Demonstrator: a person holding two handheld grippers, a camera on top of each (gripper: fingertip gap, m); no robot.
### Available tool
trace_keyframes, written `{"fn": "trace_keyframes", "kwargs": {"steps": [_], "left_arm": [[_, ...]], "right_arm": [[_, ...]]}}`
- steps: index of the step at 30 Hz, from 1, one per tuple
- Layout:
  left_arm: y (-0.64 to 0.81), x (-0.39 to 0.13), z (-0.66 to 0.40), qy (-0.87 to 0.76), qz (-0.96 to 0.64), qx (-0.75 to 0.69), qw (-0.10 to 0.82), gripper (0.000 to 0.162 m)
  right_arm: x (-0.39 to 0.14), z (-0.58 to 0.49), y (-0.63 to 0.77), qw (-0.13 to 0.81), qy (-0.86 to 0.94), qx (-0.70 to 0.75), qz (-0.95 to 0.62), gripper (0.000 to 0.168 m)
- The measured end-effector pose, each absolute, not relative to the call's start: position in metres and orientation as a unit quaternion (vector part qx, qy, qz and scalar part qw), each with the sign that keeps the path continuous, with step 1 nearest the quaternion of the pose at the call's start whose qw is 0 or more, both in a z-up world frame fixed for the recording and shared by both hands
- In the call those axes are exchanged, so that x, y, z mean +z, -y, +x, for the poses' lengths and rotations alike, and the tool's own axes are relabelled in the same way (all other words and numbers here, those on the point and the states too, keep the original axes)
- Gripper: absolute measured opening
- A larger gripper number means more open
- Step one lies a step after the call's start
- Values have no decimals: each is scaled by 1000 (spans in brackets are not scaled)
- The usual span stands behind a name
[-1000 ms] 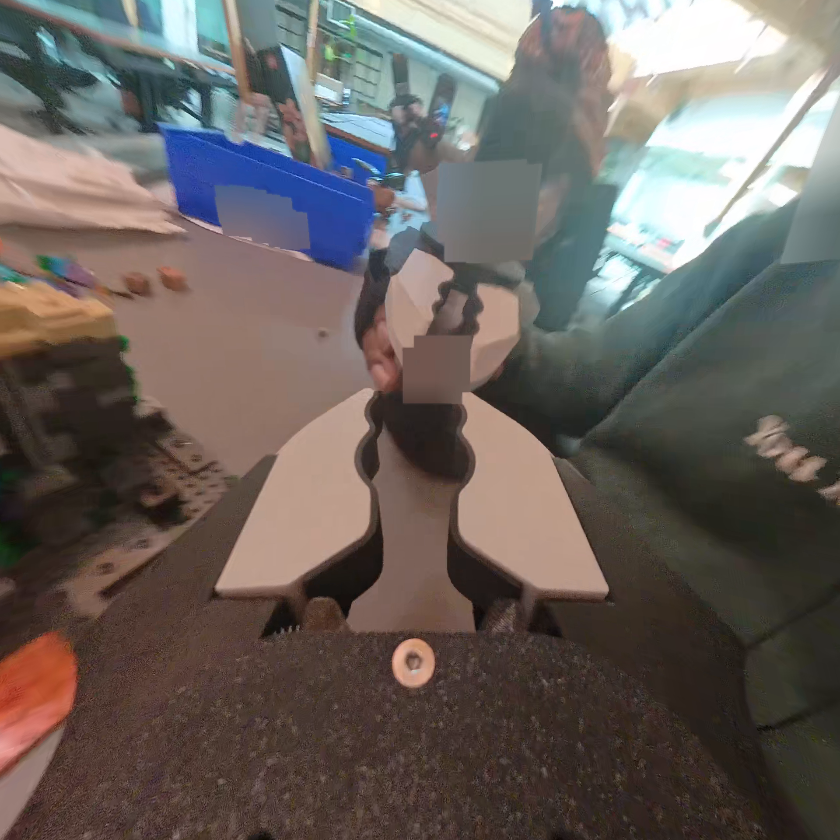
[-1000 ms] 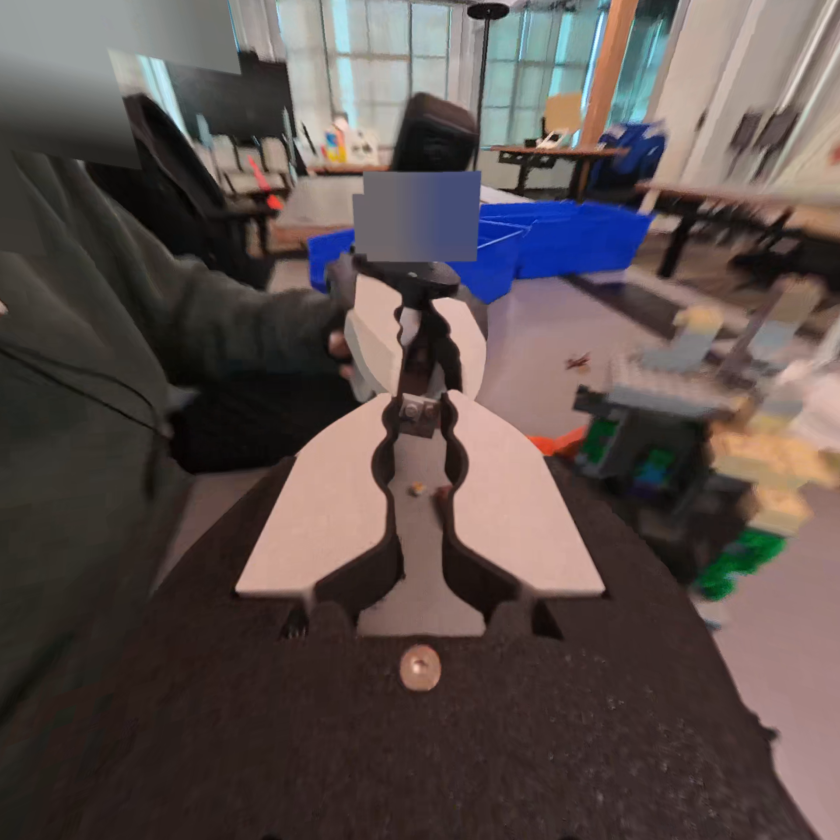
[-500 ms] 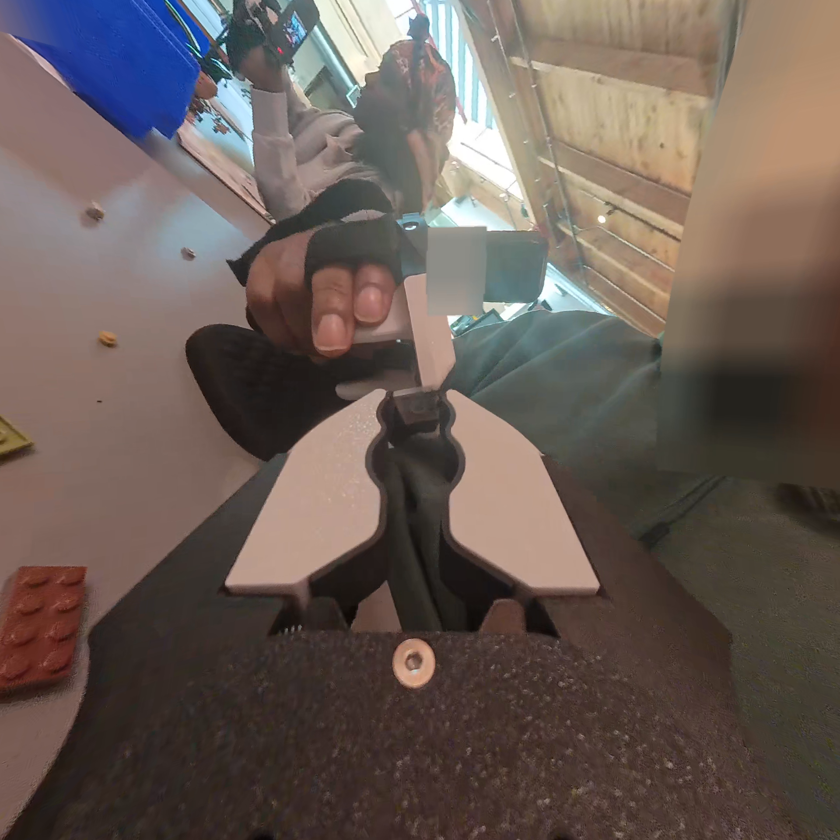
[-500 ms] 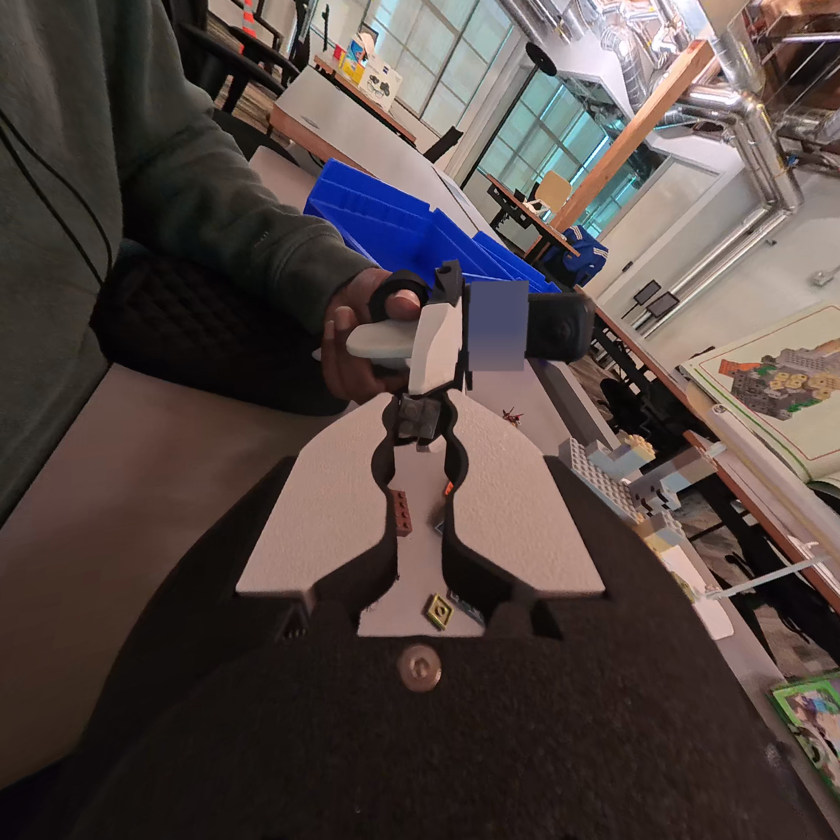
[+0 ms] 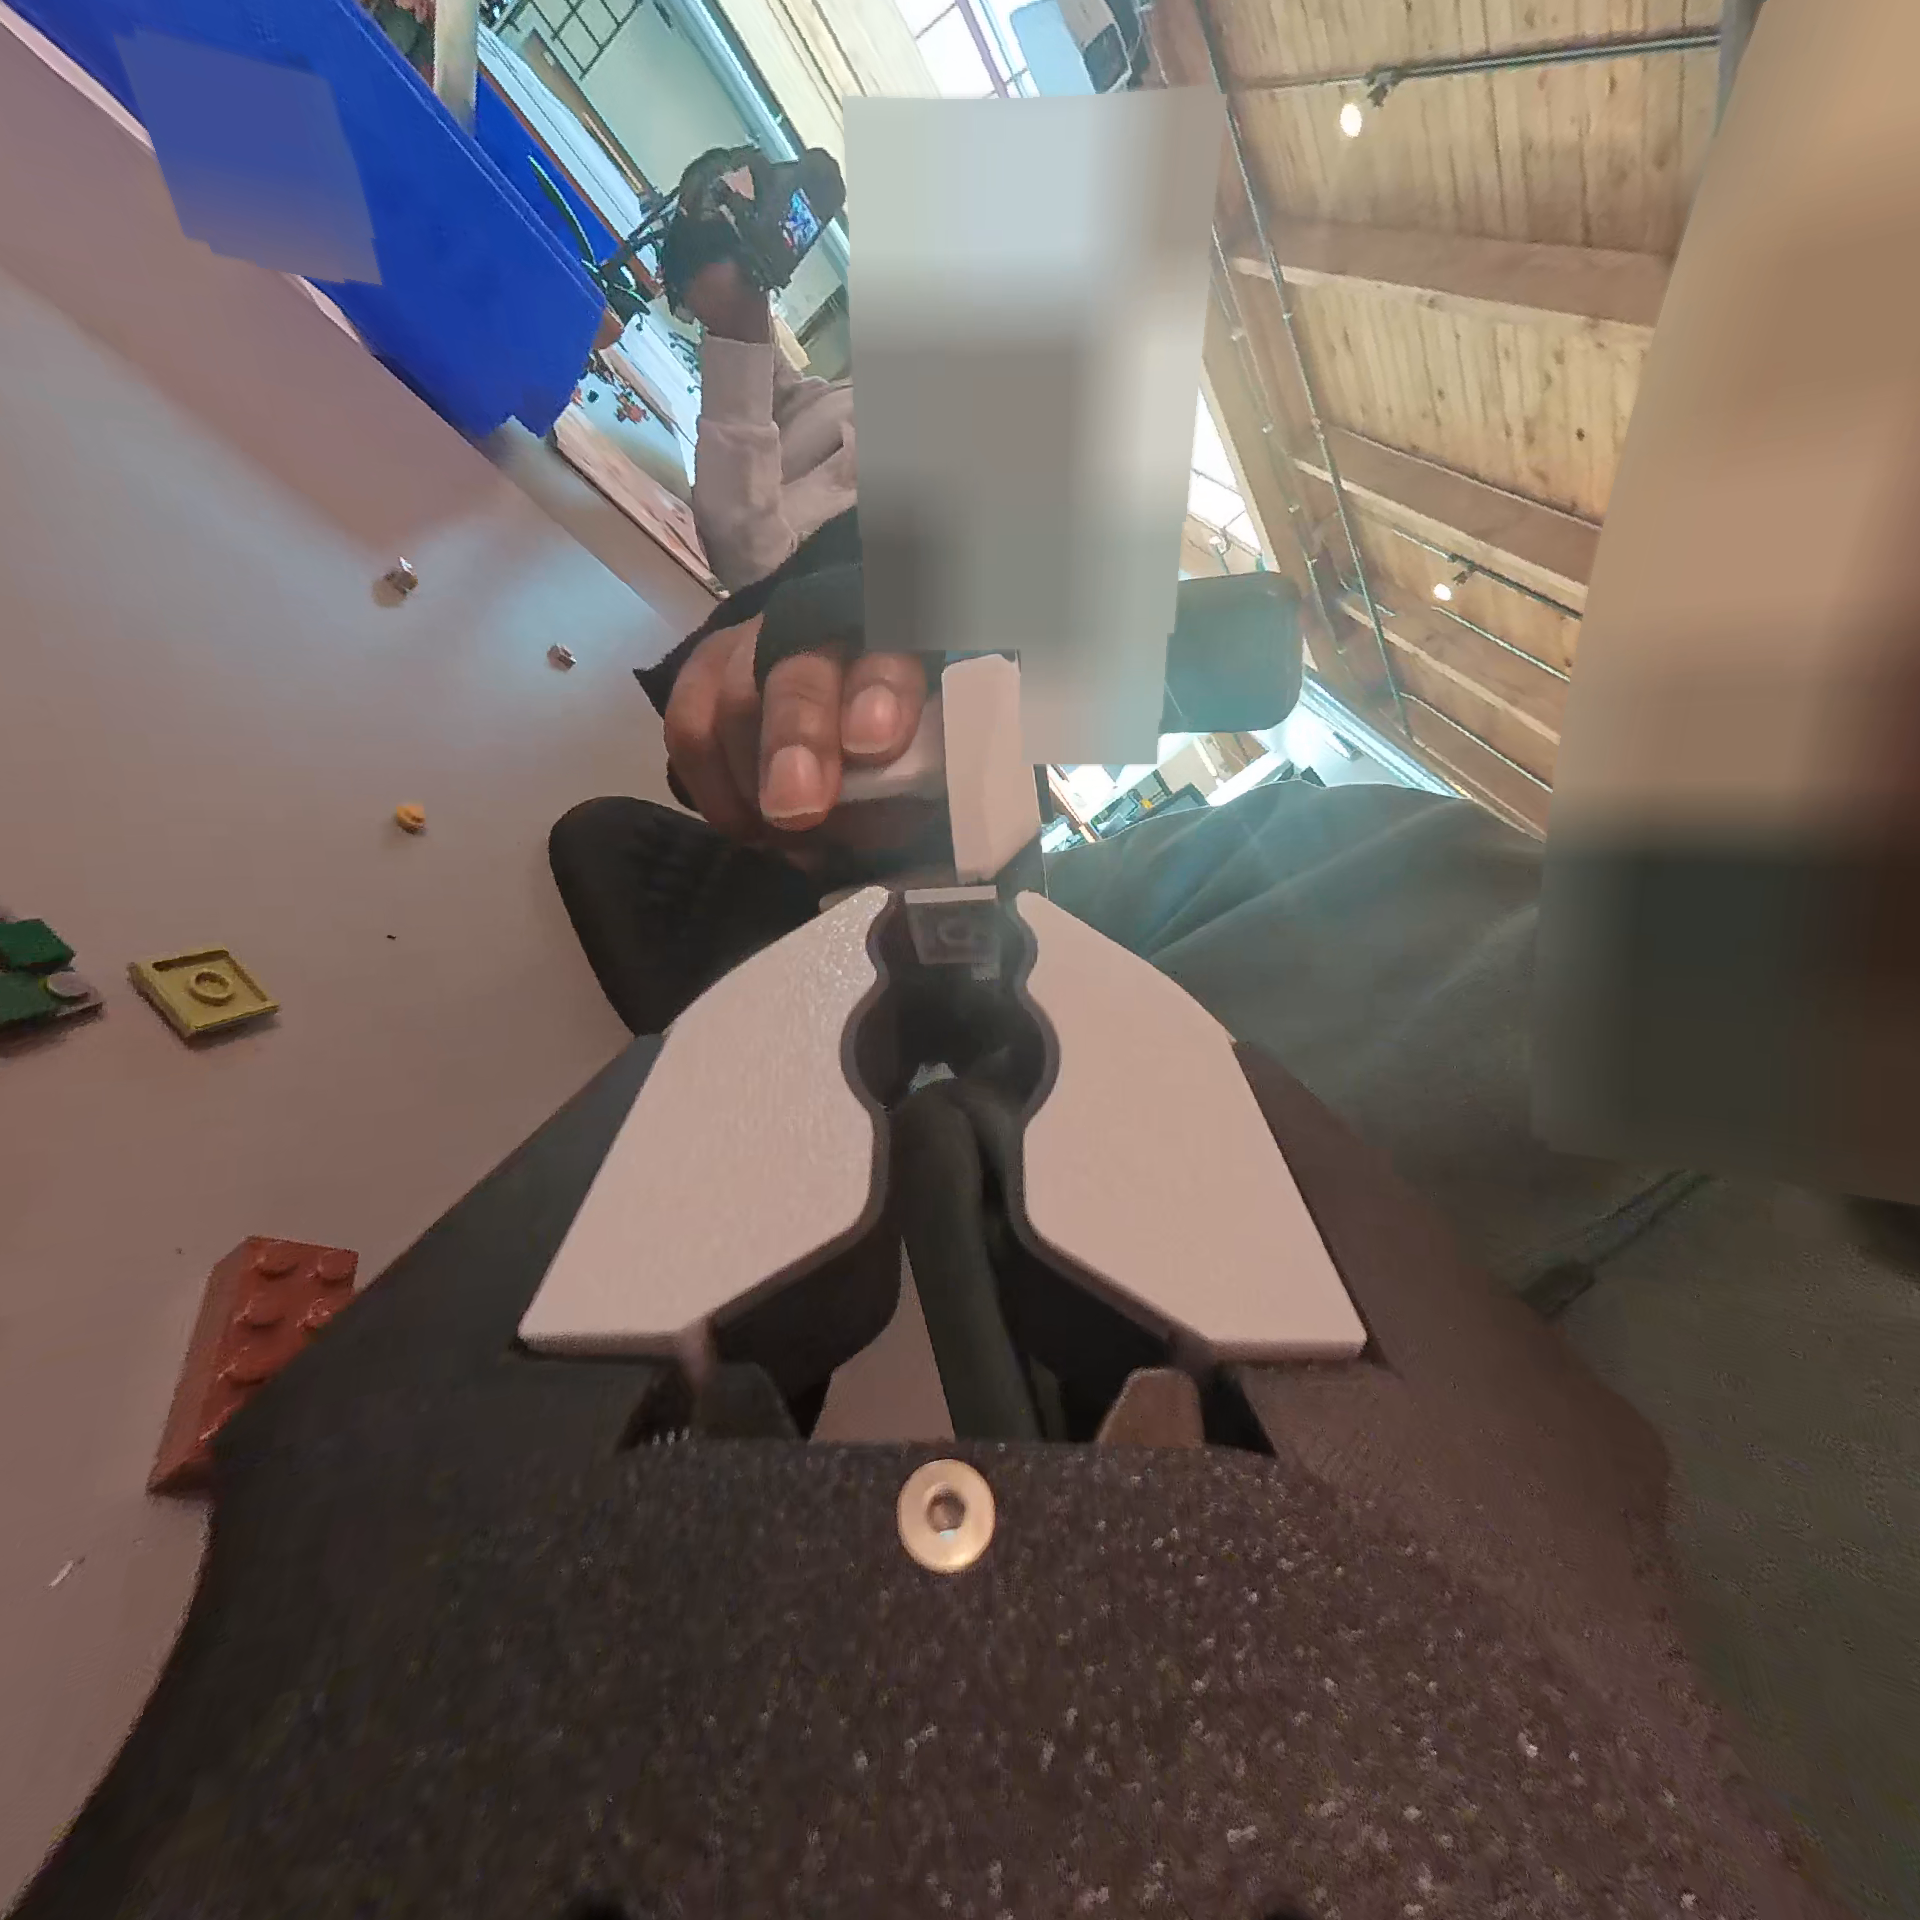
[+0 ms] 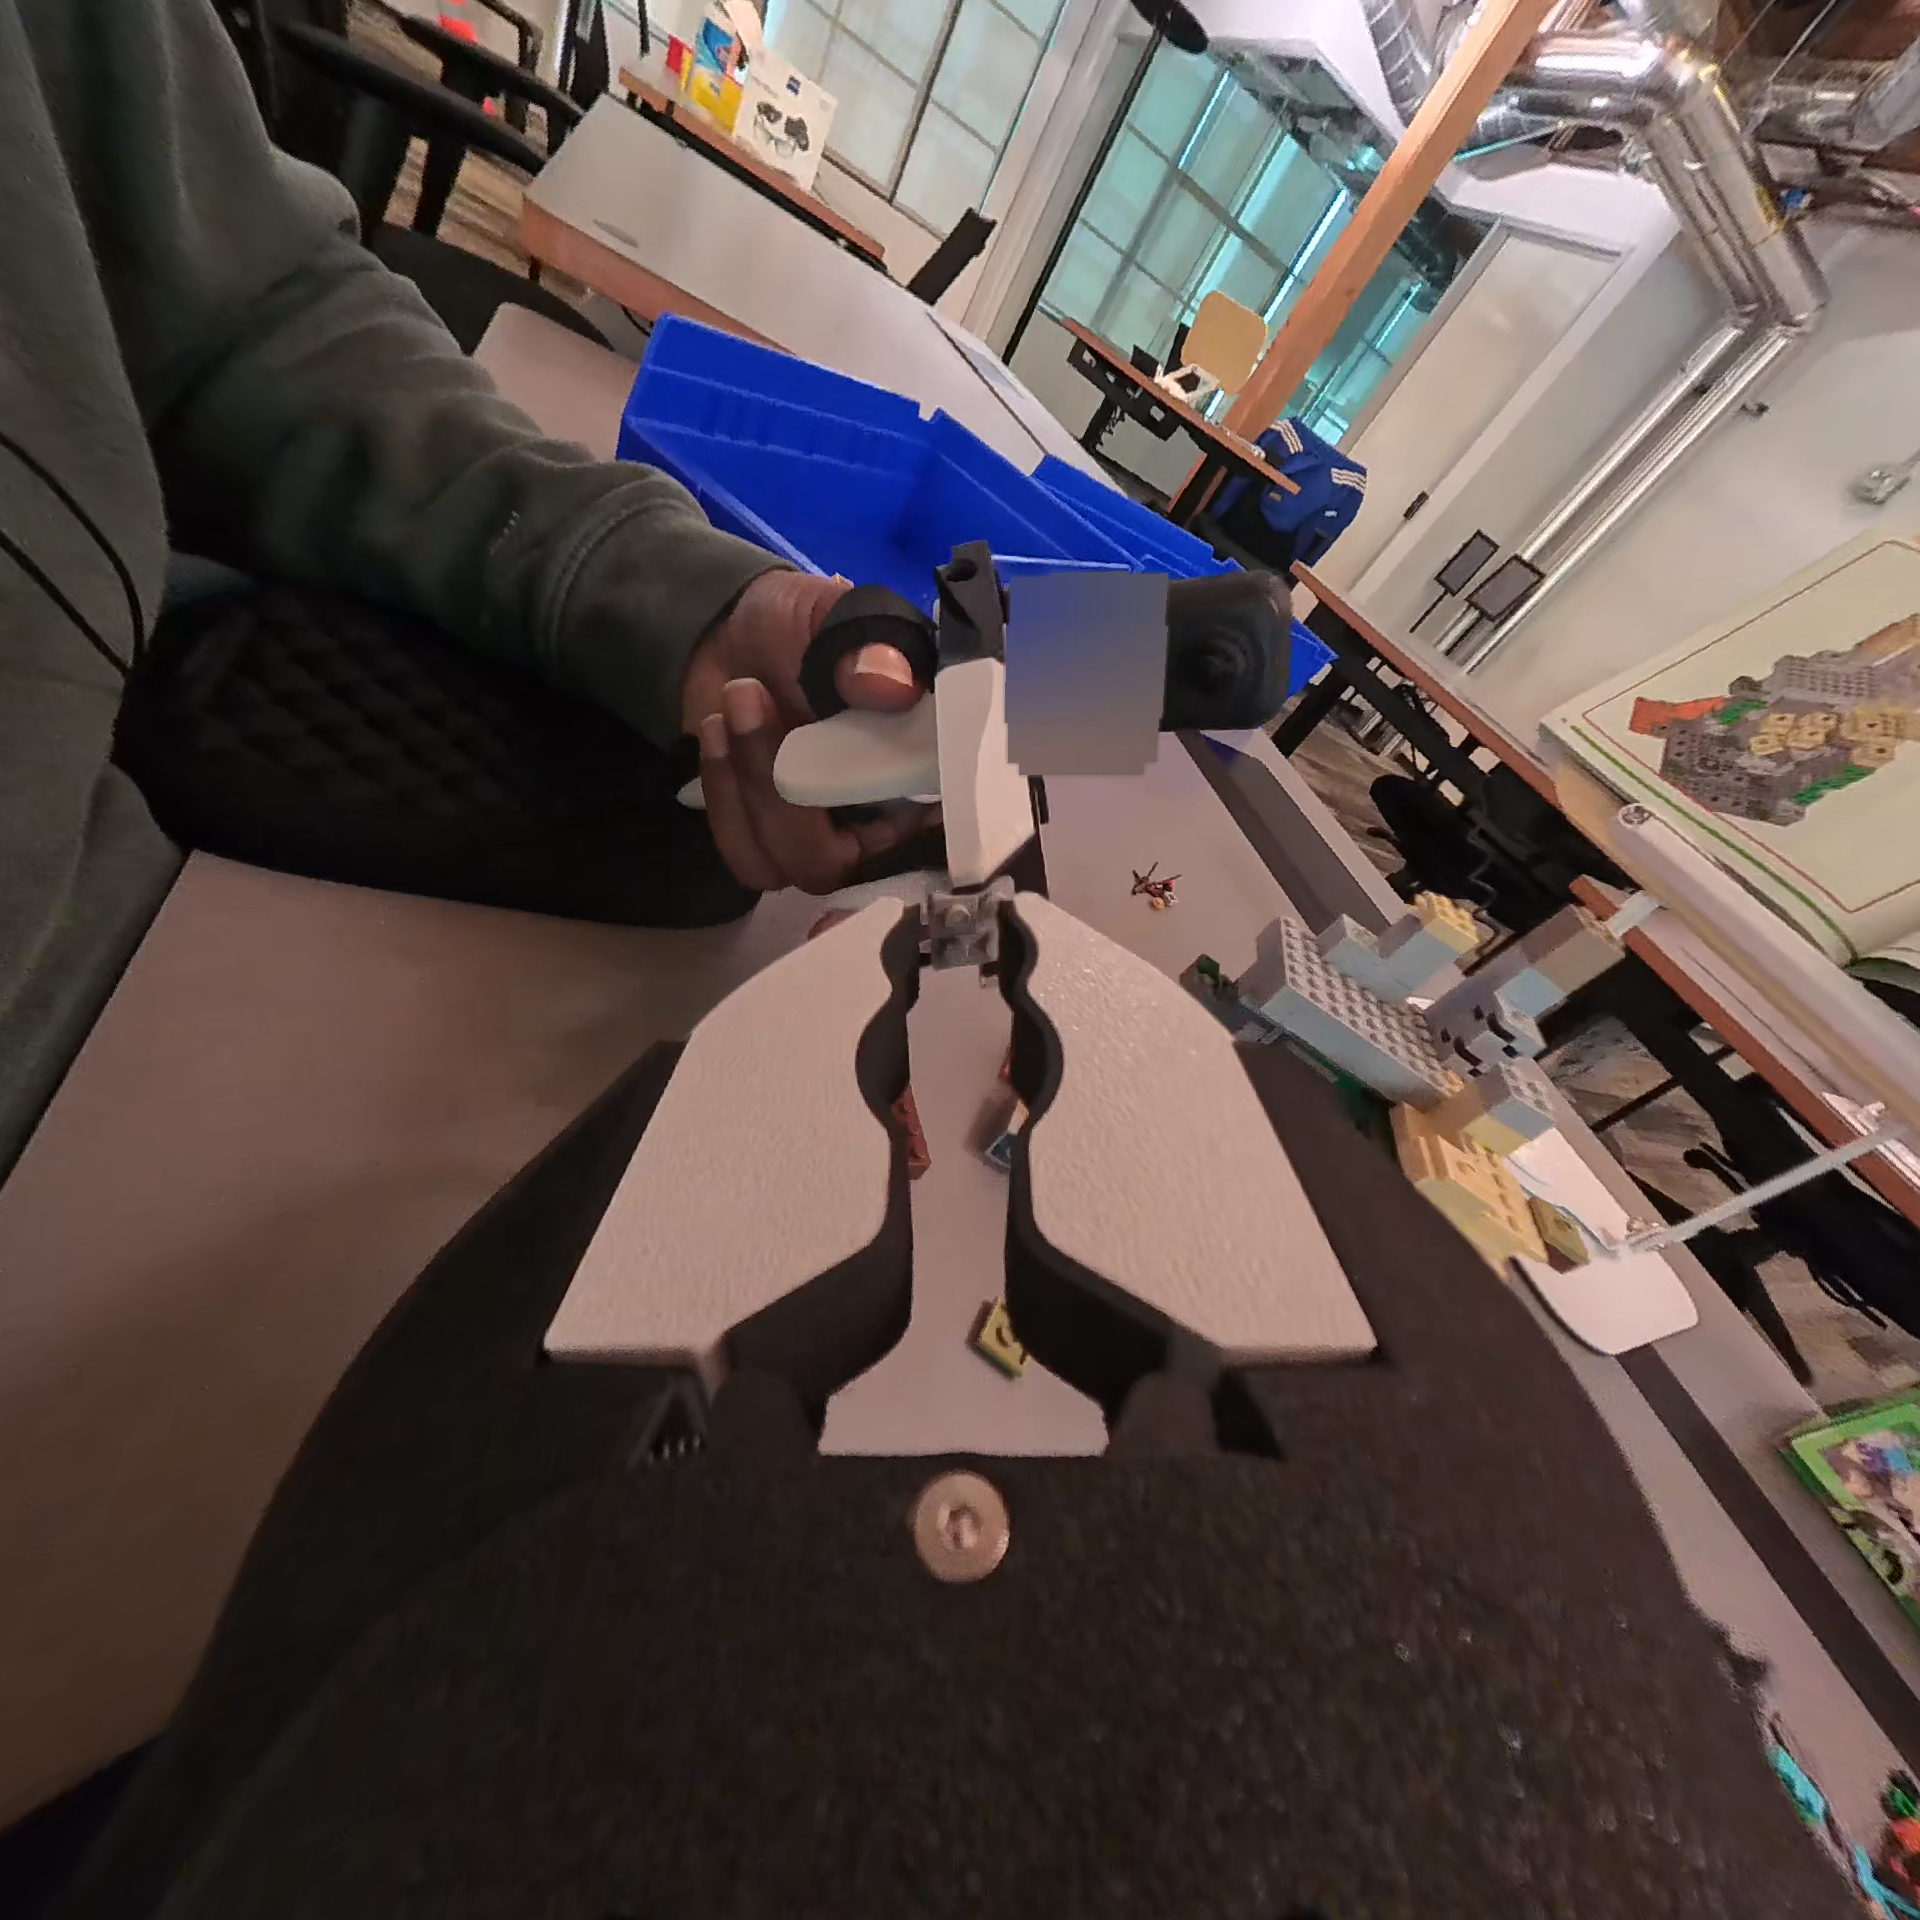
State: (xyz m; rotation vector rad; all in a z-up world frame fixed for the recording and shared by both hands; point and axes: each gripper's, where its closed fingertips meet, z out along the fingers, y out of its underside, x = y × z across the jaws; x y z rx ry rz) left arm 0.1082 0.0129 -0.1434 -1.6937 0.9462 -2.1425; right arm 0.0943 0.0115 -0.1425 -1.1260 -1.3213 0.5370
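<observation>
Both views have rolled over hard since a second ago - they were level and smeared, now sharp and tilted, and the tools have closed in tip to tip. Left tool (image 5: 951,914) narrow, pinching a small grey piece (image 5: 951,928). Right tool (image 6: 961,925) also narrow on a grey studded bit at the same meeting point; can't tell if that's one piece or two pressed together. It's held in the air on the near side of the blue bin (image 6: 831,457), clear of the desk (image 6: 312,1039). Room: open workshop, tall windows (image 6: 1143,187) beyond the bin, timber ceiling (image 5: 1455,364). On the desk - brick model (image 6: 1382,1029) right of the bin, open instruction book (image 6: 1766,727) further right. Nearer than the bin: brown plate (image 5: 249,1340), tan tile (image 5: 203,987), a few scattered studs.
</observation>
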Motion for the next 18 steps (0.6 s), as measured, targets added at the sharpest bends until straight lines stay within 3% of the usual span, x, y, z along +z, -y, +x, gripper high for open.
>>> {"fn": "trace_keyframes", "kwargs": {"steps": [13, 18], "left_arm": [[-10, -143, 108, -331, -577, -736, 128, 16], [-8, -140, 107, -390, -573, -694, 194, 16]], "right_arm": [[-143, 95, -9, 579, 572, 265, -517, 7], [-140, 96, -7, 550, 543, 335, -539, 7]]}}
